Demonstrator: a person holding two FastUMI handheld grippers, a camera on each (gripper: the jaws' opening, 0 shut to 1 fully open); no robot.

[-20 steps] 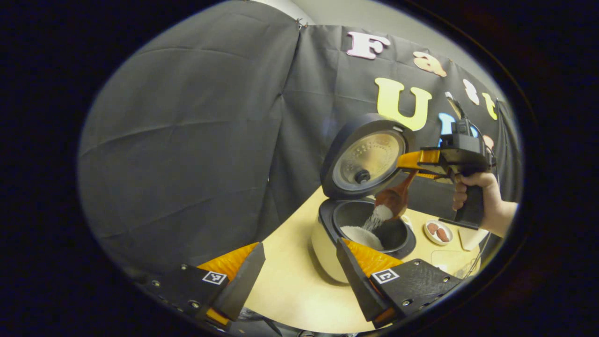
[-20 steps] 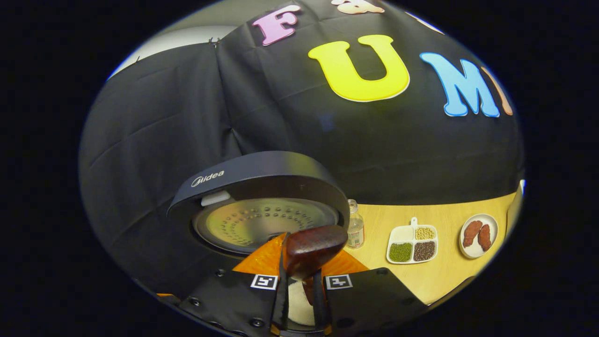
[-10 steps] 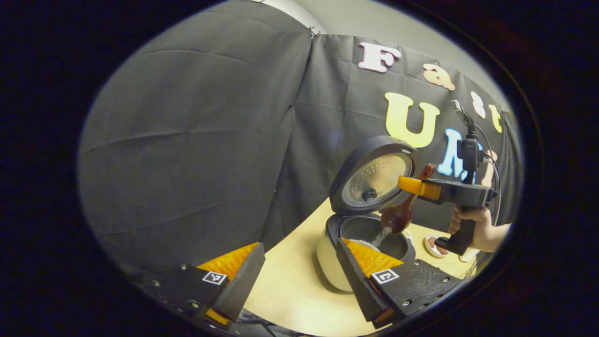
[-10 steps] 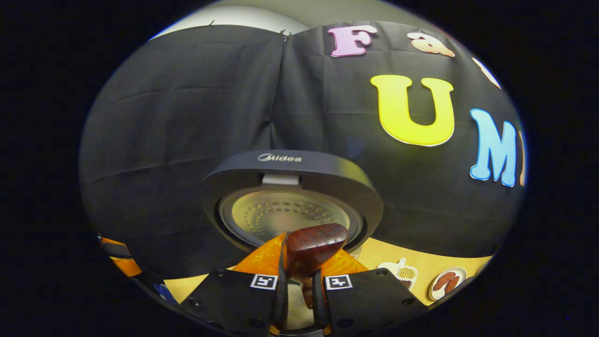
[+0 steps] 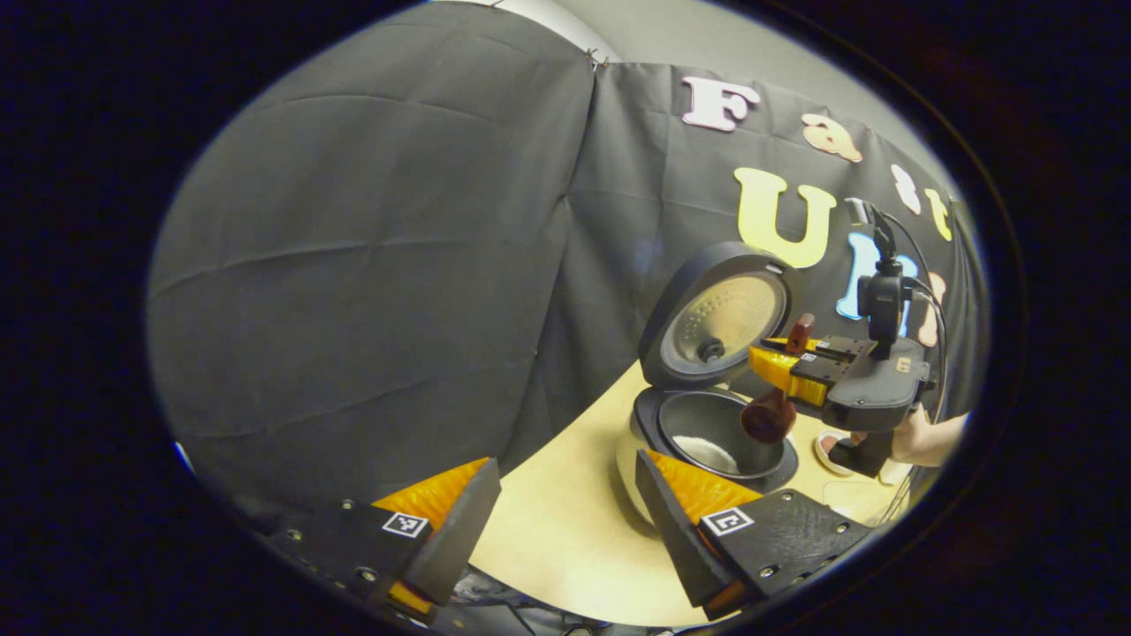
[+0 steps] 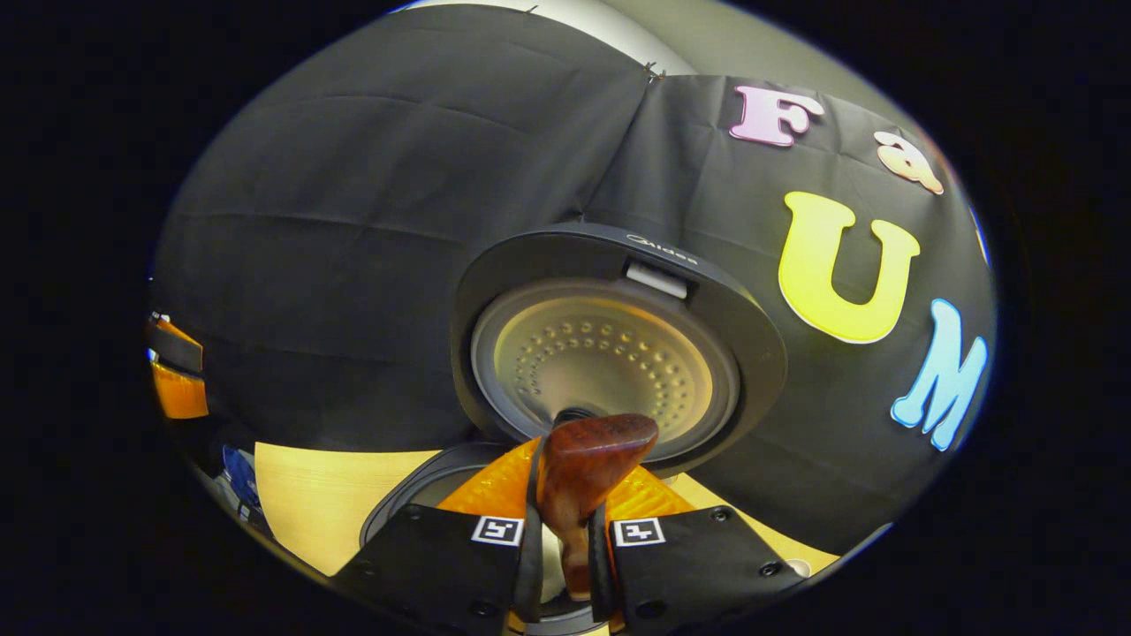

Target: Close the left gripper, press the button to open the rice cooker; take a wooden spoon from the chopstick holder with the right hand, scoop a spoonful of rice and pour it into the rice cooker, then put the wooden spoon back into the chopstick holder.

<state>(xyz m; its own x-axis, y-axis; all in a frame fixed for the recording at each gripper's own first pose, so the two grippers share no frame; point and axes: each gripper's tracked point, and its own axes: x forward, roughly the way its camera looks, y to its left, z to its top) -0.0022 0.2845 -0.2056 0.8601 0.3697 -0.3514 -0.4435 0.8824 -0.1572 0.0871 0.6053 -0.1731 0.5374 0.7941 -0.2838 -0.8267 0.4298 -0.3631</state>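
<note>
The rice cooker (image 5: 649, 446) stands on the wooden table with its lid (image 5: 720, 318) raised; white rice (image 5: 717, 453) lies in the dark inner pot. My right gripper (image 5: 778, 358) hangs over the pot's right side, shut on the wooden spoon (image 5: 770, 415), whose dark bowl points down over the pot. In the right gripper view the spoon's handle end (image 6: 588, 455) sticks up between the two fingers of that gripper (image 6: 565, 530), with the lid's inner plate (image 6: 605, 358) right behind. My left gripper (image 5: 565, 503) is low in front of the cooker, jaws wide apart, holding nothing.
A hand (image 5: 919, 437) holds the right gripper. A small white dish (image 5: 831, 450) sits on the table (image 5: 565, 530) to the right of the cooker. The left gripper's orange finger (image 6: 177, 389) shows at the left edge of the right gripper view.
The rice has stopped falling from the spoon; the spoon's bowl is now empty. The right gripper has turned leftward and dropped slightly. The left gripper has stayed open.
</note>
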